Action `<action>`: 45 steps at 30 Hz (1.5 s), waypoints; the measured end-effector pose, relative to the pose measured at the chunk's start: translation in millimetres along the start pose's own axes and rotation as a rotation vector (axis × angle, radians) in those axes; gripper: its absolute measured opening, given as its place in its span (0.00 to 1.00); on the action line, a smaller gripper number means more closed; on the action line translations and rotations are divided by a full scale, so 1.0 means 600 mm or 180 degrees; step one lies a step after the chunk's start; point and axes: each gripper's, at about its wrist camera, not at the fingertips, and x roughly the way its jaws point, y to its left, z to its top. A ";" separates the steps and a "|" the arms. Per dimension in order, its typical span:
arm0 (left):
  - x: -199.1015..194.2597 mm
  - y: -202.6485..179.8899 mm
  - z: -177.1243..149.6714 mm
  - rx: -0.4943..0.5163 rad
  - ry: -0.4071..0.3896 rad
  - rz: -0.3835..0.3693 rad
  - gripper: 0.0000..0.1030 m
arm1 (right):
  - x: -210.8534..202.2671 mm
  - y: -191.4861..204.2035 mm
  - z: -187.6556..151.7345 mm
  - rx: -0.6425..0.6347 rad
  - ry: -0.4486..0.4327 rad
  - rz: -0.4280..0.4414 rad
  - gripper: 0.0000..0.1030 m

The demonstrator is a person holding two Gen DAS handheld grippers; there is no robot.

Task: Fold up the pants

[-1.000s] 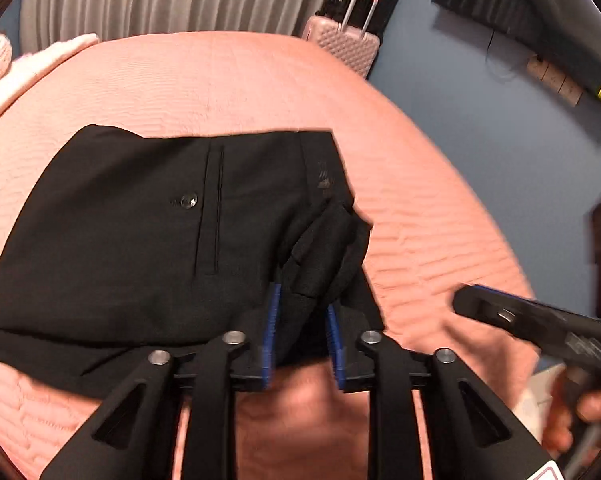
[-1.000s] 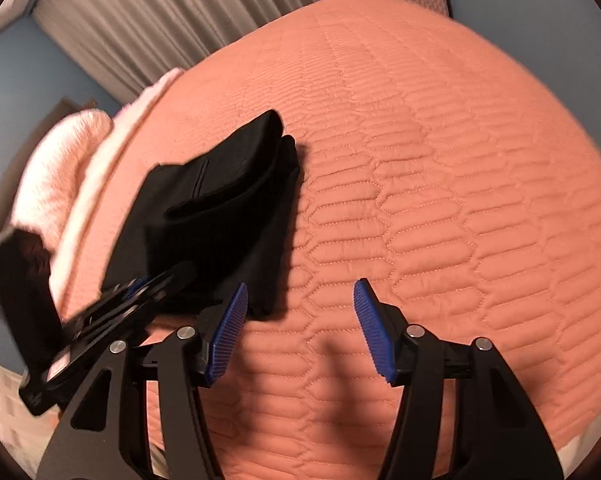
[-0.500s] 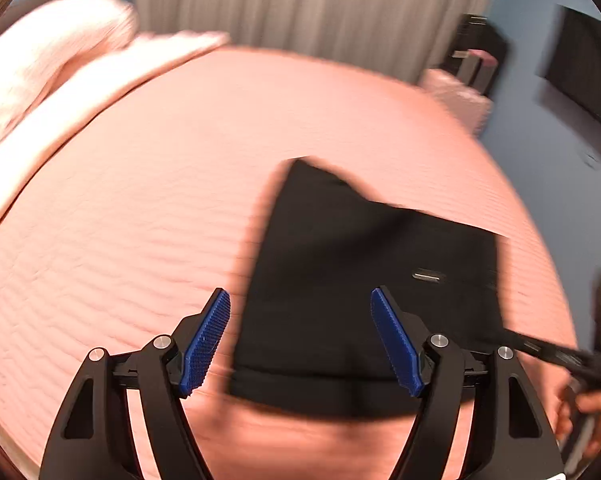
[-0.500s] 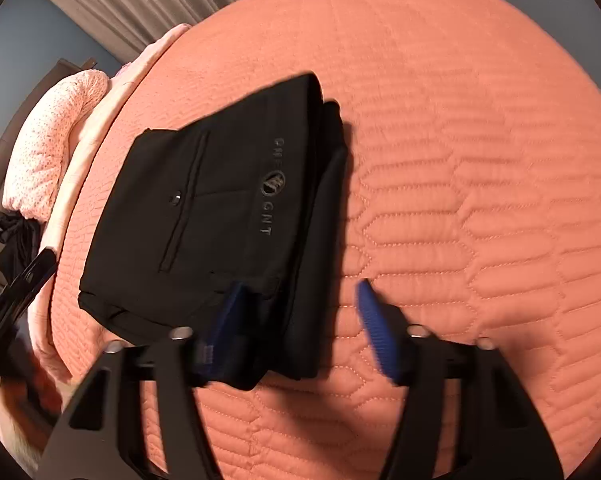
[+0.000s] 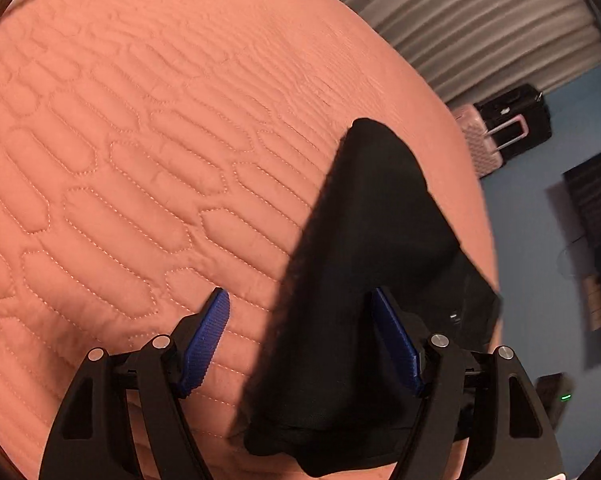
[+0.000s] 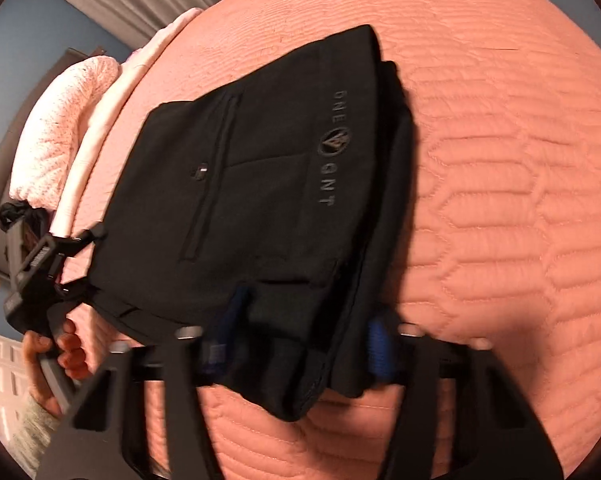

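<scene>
Now the folded black pants [image 6: 260,200] lay on the pink quilted bed cover [image 6: 500,160]. Left gripper [image 5: 300,344] stood wide open over their left edge. Right gripper [image 6: 304,340] was closing around their near edge.

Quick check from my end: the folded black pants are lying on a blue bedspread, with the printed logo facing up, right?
Not quite. The bedspread is salmon-pink and quilted, not blue; only the wall behind is blue. The right wrist view shows it, with the folded black pants lying on it, logo facing up.
</scene>
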 end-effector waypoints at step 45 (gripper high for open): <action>-0.016 -0.178 -0.207 0.1970 0.0203 0.0892 0.73 | 0.201 0.204 0.295 -0.1100 0.0200 -0.0272 0.06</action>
